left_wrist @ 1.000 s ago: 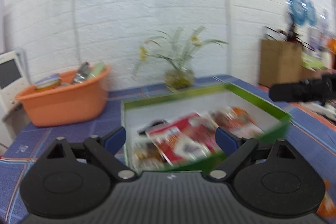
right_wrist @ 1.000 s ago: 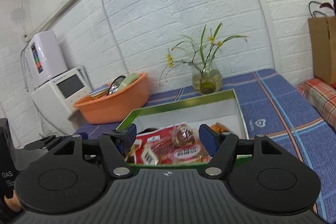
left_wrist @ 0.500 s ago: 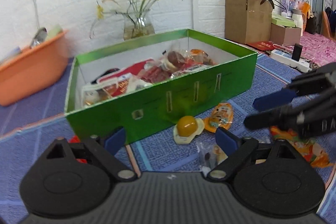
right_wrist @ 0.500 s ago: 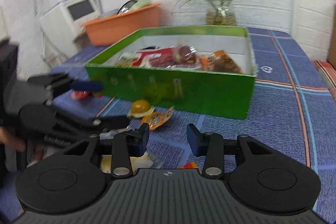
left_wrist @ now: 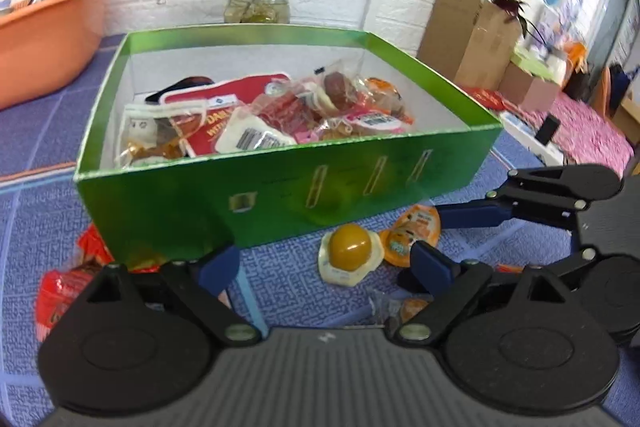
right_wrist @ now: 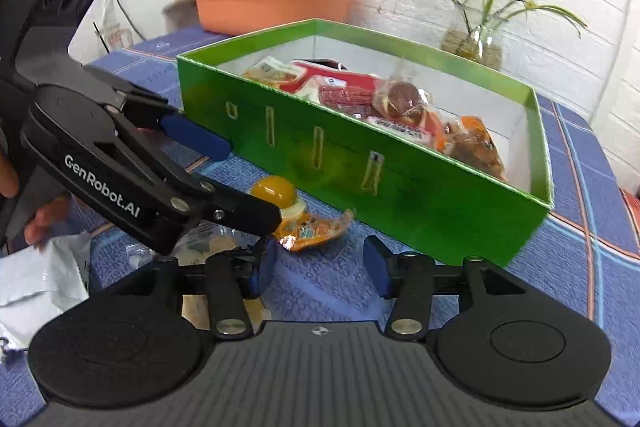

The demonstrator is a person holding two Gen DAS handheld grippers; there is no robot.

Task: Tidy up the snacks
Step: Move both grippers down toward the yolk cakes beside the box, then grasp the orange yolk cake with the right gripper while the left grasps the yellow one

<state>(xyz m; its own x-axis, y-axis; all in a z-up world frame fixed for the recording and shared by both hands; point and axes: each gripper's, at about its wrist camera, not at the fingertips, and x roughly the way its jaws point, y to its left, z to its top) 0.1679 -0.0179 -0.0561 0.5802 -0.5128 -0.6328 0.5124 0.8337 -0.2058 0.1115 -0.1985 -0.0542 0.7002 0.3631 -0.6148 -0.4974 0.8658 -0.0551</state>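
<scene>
Left gripper: its jaws are spread wide, with nothing between them. It hangs low over the blue cloth, in front of the green box.
Right gripper: its jaws have just been opening and stand wide apart. Only bare cloth lies between them. In the left view it comes in from the right side, one blue finger near the orange packet.
Small clear packet: it lies on the cloth just by the left gripper's right finger.
Jelly cup: a little cup with a round yellow top. It sits on the cloth just in front of the box.
Orange packet: it lies flat, touching the right side of the jelly cup.
Red wrappers: they lie on the cloth at the left front corner of the box.
White bag: crumpled, at the left edge of the right view, near a person's fingers.
Green box: open on top, white inside. It stands on the cloth, just behind the loose snacks.
Snacks in the box: many packets piled up, red, clear and orange. They fill the near part of the box.
Orange tub: behind the box on the left, with dishes in it.
Glass vase: by the white brick wall, behind the box, with thin green stems and yellow flowers.
Brown paper bag: far off on the right.
</scene>
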